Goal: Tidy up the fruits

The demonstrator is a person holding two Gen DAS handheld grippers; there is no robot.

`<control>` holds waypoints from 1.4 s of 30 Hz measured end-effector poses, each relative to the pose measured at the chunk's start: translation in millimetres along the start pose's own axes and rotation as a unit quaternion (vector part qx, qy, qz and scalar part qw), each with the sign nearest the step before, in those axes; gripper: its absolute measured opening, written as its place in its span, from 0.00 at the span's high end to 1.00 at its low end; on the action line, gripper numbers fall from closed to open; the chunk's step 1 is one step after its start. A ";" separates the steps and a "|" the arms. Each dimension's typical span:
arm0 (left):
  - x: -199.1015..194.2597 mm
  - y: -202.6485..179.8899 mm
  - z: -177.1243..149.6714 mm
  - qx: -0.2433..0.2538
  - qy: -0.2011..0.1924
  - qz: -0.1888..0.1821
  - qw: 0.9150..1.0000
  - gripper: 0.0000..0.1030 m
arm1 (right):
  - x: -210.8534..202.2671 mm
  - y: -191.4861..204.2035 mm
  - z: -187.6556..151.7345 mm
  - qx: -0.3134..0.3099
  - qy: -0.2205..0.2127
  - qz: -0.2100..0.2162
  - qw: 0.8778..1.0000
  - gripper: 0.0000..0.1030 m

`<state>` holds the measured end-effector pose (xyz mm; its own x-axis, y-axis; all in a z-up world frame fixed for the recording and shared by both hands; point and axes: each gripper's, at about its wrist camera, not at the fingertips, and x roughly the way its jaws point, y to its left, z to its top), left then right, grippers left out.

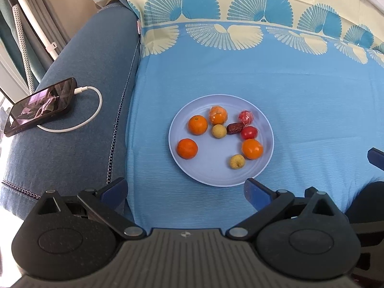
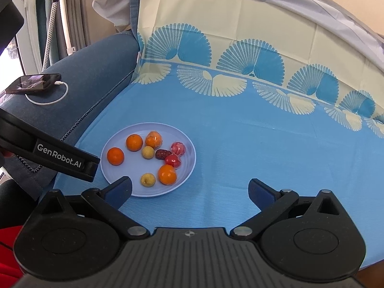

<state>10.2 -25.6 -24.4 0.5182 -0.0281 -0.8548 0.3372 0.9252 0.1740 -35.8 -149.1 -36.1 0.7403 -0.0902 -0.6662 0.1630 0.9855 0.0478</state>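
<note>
Both tongs, the left gripper [image 1: 186, 192] and the right gripper [image 2: 190, 190], hang spread apart and empty, near the pale plate [image 1: 264, 168] of fruits [image 1: 197, 125] on the blue cloth [image 1: 312, 96].

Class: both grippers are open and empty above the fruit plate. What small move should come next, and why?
Probably lower the left hand-held gripper toward the near orange: its jaws are open, and that orange sits alone on the plate, clear of neighbours.
</note>
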 end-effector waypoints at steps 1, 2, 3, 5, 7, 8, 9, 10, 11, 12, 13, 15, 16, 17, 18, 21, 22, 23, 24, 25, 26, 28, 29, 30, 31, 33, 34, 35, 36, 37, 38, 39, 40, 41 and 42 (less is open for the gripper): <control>-0.4 -0.1 -0.3 0.000 0.000 0.001 1.000 0.00 | -0.4 0.1 -0.1 0.000 0.000 0.000 1.000 0.01; -0.9 -0.2 -0.6 0.001 -0.001 0.001 1.000 0.00 | -0.8 0.7 0.2 -0.001 0.000 0.001 1.000 0.01; -1.1 -0.4 -0.9 0.002 -0.001 0.002 1.000 0.00 | -1.0 0.8 0.0 -0.001 0.000 0.001 1.000 0.01; -1.5 -0.9 -1.7 0.003 -0.002 0.003 1.000 0.00 | -1.6 1.2 -0.2 -0.001 0.000 0.001 1.000 0.01; -1.4 -1.4 -2.1 0.004 -0.002 0.003 1.000 0.00 | -1.5 1.4 -0.2 -0.001 0.000 0.001 1.000 0.01; -1.5 -1.4 -2.3 0.004 -0.002 0.003 1.000 0.00 | -1.6 1.3 -0.3 -0.001 -0.001 0.001 1.000 0.01; -1.5 -1.4 -2.2 0.004 -0.002 0.003 1.000 0.00 | -1.7 1.2 -0.3 0.000 -0.001 0.001 1.000 0.01; -1.3 -1.4 -2.2 0.004 -0.001 0.003 1.000 0.00 | -1.9 1.6 -0.4 0.000 -0.001 0.001 1.000 0.01; -1.4 -1.2 -2.3 0.004 -0.001 0.003 1.000 0.00 | -1.6 1.7 -0.3 0.000 0.000 0.001 1.000 0.01; -1.4 -1.3 -2.2 0.004 -0.001 0.003 1.000 0.00 | -1.6 1.6 -0.3 0.000 0.000 0.001 1.000 0.01; -1.3 -1.2 -2.2 0.004 -0.001 0.003 1.000 0.00 | -1.6 1.7 -0.6 0.001 0.000 0.000 1.000 0.01; -1.1 -0.9 -2.6 0.003 0.000 0.003 1.000 0.00 | -1.4 1.5 -0.8 0.001 0.001 0.001 1.000 0.01; -0.9 -0.7 -2.6 0.003 0.000 0.003 1.000 0.00 | -1.1 1.2 -0.8 0.002 0.002 0.001 1.000 0.01; -0.8 -0.6 -2.8 0.003 0.001 0.003 1.000 0.00 | -1.0 1.2 -0.9 0.002 0.002 0.001 1.000 0.01; -0.5 -0.5 -2.8 0.003 0.001 0.003 1.000 0.00 | -0.7 1.1 -0.8 0.002 0.003 0.001 1.000 0.01; 0.4 -0.4 -2.7 0.004 0.003 0.003 1.000 0.00 | 0.0 1.1 -0.6 0.002 0.005 0.001 1.000 0.01; 0.8 -0.3 -2.6 0.004 0.004 0.003 1.000 0.00 | 0.5 1.2 -0.6 0.002 0.005 0.001 1.000 0.01; 1.4 -0.2 -2.5 0.004 0.005 0.004 1.000 0.00 | 1.2 1.2 -0.3 0.002 0.006 0.001 1.000 0.01; 2.0 -0.2 -2.4 0.004 0.005 0.004 1.000 0.00 | 1.6 1.3 -0.1 0.002 0.007 0.001 1.000 0.01; 2.4 -0.4 -2.3 0.004 0.006 0.004 1.000 0.00 | 1.8 1.3 -0.2 0.002 0.007 0.000 1.000 0.01; 2.8 -0.4 -2.2 0.004 0.007 0.004 1.000 0.00 | 2.1 1.3 0.1 0.002 0.007 0.000 1.000 0.01; 3.0 -0.1 -1.5 0.005 0.006 0.003 1.000 0.00 | 2.5 1.5 0.2 0.001 0.008 0.000 1.000 0.01; 2.8 -0.2 -1.4 0.005 0.006 0.003 1.000 0.00 | 2.9 1.8 0.3 0.001 0.008 0.000 1.000 0.01; 2.7 -0.5 -1.5 0.006 0.005 0.003 1.000 0.00 | 3.0 1.9 0.2 0.001 0.008 -0.001 1.000 0.01; 2.6 -0.7 -1.5 0.006 0.004 0.003 1.000 0.00 | 3.0 1.9 0.2 0.001 0.009 -0.001 1.000 0.01; 2.6 -1.1 -1.4 0.007 0.004 0.003 1.000 0.00 | 3.2 2.0 0.4 0.000 0.009 -0.001 1.000 0.01; 2.5 -1.2 -1.7 0.007 0.004 0.003 1.000 0.00 | 3.2 1.9 0.4 0.000 0.008 -0.001 1.000 0.01; 2.6 -1.2 -1.7 0.006 0.005 0.004 1.000 0.00 | 3.2 2.1 0.2 0.000 0.008 -0.001 1.000 0.01; 2.5 -1.2 -1.7 0.006 0.005 0.003 1.000 0.00 | 3.2 2.1 0.3 0.000 0.008 -0.001 1.000 0.01; 2.4 -1.1 -1.8 0.006 0.005 0.003 1.000 0.00 | 3.1 2.2 0.2 0.000 0.008 -0.001 1.000 0.01; 2.5 -1.1 -1.7 0.006 0.005 0.003 1.000 0.00 | 3.2 2.2 0.2 0.000 0.008 -0.001 1.000 0.01; 2.5 -1.1 -1.7 0.006 0.005 0.004 1.000 0.00 | 3.1 2.2 0.2 0.000 0.008 -0.001 1.000 0.01; 2.4 -1.0 -1.7 0.006 0.005 0.006 1.000 0.00 | 3.1 2.2 0.2 0.000 0.008 -0.001 1.000 0.01; 2.3 -1.2 -1.7 0.005 0.006 0.009 1.000 0.00 | 3.1 2.2 0.2 0.000 0.008 -0.001 1.000 0.01; 2.6 -1.0 -1.6 0.004 0.007 0.010 1.000 0.00 | 3.0 2.2 0.3 0.000 0.008 -0.001 1.000 0.01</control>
<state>10.0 -26.1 -27.5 0.5136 -0.0035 -0.8580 0.3331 0.9224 0.1957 -33.0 -147.3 -37.8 0.7291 -0.0897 -0.6785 0.1642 0.9853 0.0462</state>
